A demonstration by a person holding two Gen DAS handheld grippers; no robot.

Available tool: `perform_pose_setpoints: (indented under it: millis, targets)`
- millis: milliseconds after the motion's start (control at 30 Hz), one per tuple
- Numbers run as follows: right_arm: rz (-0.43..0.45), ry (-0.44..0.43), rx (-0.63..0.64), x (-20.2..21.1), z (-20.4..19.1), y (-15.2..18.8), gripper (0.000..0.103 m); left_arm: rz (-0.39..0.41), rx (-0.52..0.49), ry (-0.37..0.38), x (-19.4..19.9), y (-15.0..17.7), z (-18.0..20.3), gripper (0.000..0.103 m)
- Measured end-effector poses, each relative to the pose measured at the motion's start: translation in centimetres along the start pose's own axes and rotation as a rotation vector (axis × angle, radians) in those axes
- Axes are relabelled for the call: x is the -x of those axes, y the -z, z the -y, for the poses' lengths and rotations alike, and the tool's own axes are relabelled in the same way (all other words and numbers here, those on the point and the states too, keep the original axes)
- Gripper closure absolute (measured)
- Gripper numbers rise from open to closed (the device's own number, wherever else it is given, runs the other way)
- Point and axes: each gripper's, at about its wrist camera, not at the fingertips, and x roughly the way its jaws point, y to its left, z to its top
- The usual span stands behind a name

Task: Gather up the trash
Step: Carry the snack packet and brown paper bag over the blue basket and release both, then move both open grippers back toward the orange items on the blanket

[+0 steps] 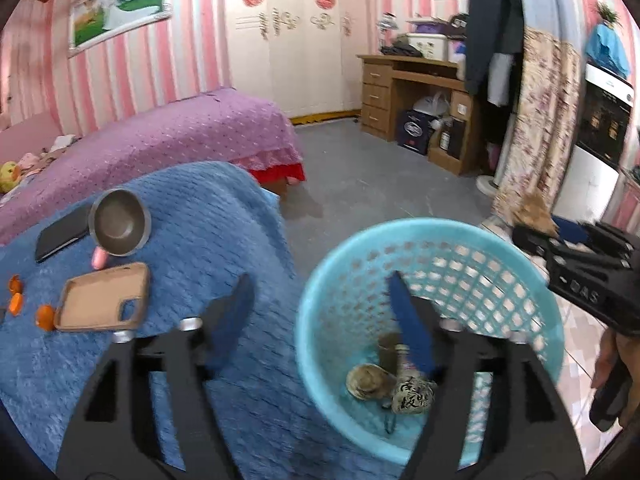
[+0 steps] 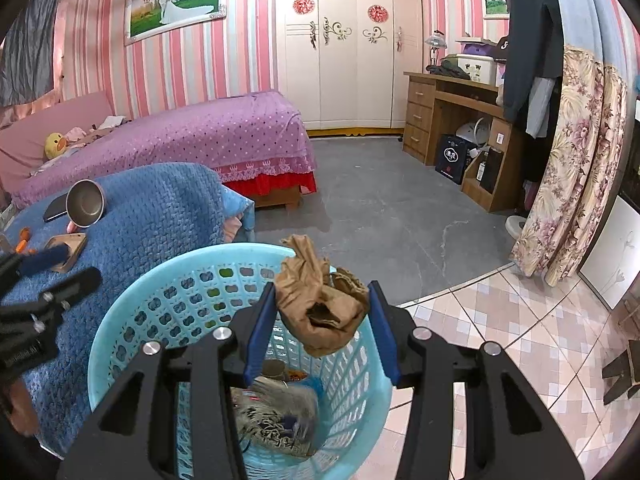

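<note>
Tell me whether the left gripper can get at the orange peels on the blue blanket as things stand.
Probably yes. The left gripper is open and empty, and the orange peels lie uncovered on the blue blanket beside the brown phone case, with nothing between.

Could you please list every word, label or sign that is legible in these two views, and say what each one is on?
"DAS": white letters on the black body of the right gripper; any letters before them are unclear.
Black brush characters on crumpled paper in the blue basket: too distorted to read.
White characters on the dark gift bag under the desk: too small.
Red round signs on the wardrobe: unreadable.
</note>
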Motion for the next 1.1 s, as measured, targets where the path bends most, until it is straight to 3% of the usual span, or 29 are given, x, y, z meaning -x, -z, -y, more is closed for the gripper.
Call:
perform_pose_setpoints:
  millis: [33,233,400,500,667,1100]
  targets:
    - [0.0,-0.001,0.003,0.0,0.1,0.0,0.057,0.008,0.012,-0.012,0.2,-0.1,-0.5,0.019]
    - [-0.009,-0.012,0.033,-0.2,-1.7,0.0,0.057,0.028,0.062,-0.103,1.0,-0.5,-4.7,0.008]
    - [0.001,-0.021,0.03,0.1,-3.0,-0.4,0.048,0.024,0.104,-0.147,2.0,-0.3,-8.1,0.008]
    - [0.026,-0.021,0.013,0.6,-3.7,-0.7,0.031,0.027,0.104,-0.184,2.7,0.0,-9.8,0.007]
    - [0.058,-0.002,0.014,1.0,-5.6,-1.3,0.015,0.038,0.122,-0.21,4.0,0.5,-12.7,0.006]
    - [0.064,-0.011,0.053,-0.1,-12.6,-3.0,0.006,0.042,0.143,-0.308,5.7,1.5,-20.9,0.006]
